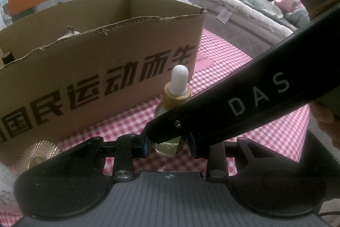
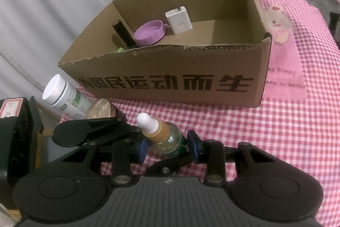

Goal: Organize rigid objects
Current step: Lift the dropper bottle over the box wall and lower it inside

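A glass dropper bottle [image 1: 176, 97] [image 2: 157, 133] with a white bulb and a gold collar stands tilted on the pink checked cloth [image 2: 255, 142], in front of the cardboard box [image 1: 106, 78] [image 2: 170, 82]. My left gripper [image 1: 167, 146] is shut on its base. My right gripper [image 2: 167, 147] is shut on it higher up, with blue pads against the collar and the glass. One right finger [image 1: 233, 103] crosses the left wrist view and hides the bottle's middle. The left fingers [image 2: 95, 131] flank the bottle in the right wrist view.
Inside the box lie a white charger [image 2: 179, 19], a purple lid [image 2: 149, 32] and a black cylinder [image 2: 123, 34]. A white tube [image 2: 63, 97] and a gold ridged cap [image 2: 99, 110] [image 1: 40, 150] sit at the box's front left. A pink mat [image 2: 282, 69] lies to its right.
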